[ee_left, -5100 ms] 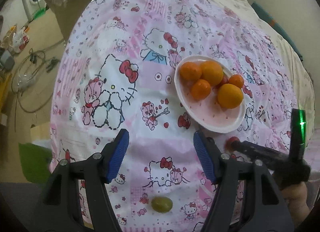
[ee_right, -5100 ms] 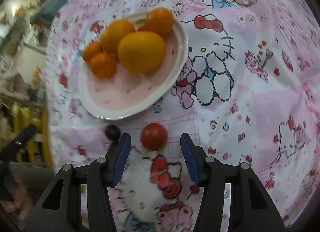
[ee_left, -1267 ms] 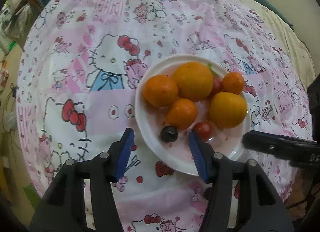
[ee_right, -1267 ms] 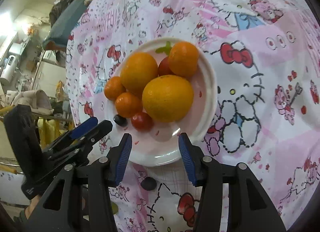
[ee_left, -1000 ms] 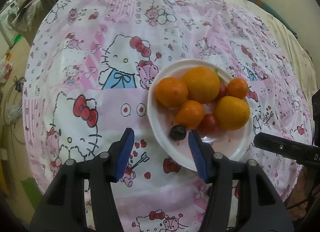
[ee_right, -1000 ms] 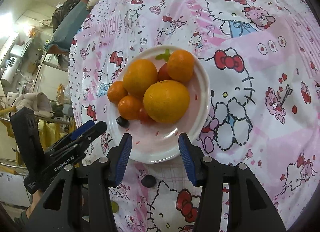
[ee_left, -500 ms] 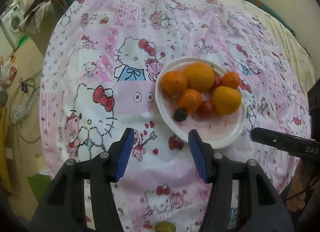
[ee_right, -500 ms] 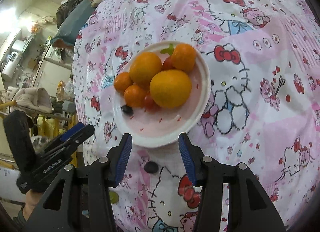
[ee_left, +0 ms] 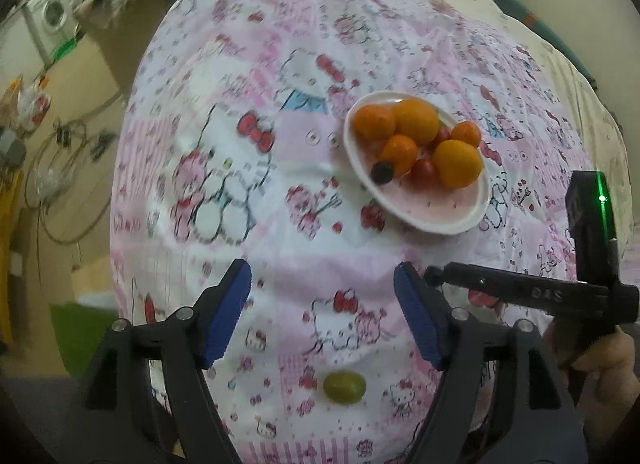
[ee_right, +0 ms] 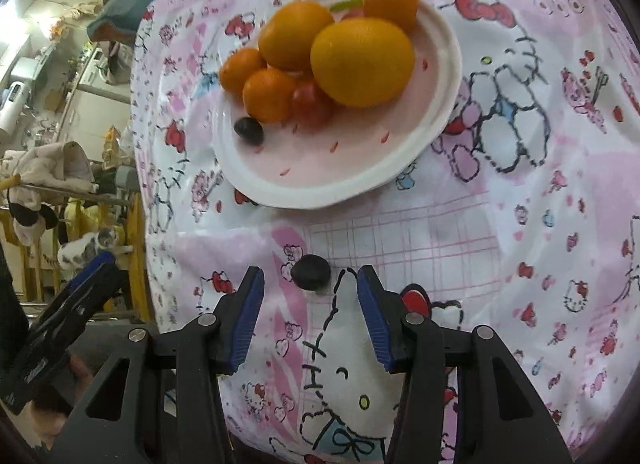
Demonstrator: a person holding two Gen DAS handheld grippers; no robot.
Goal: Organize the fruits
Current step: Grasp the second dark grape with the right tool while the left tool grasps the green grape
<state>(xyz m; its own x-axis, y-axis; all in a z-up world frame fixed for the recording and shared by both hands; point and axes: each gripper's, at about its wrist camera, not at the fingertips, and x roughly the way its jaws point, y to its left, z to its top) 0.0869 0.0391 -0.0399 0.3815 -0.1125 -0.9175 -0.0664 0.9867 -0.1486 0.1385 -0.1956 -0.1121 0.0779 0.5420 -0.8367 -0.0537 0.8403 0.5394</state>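
Since half a second ago both grippers have drawn back from the white plate (ee_left: pixel 440 224); it now sits smaller and farther off in the left view, and the green grape (ee_left: pixel 344 387) shows fully.

Left wrist view: left gripper (ee_left: pixel 322 308) spread wide, holding nothing; plate beyond its right finger, carrying oranges, a cherry tomato (ee_left: pixel 424 173) and a dark grape (ee_left: pixel 382 173) by the plate's near-left rim; green grape on the cloth (ee_left: pixel 224 64), well short of the plate, between the finger shanks; right gripper's (ee_left: pixel 434 275) closer finger enters from the right, below the plate.

Right wrist view: right gripper (ee_right: pixel 310 290) parted, empty; a second dark grape (ee_right: pixel 310 272) lies on the cloth between its fingertips, short of the plate (ee_right: pixel 320 194); touching either pad, cannot tell.
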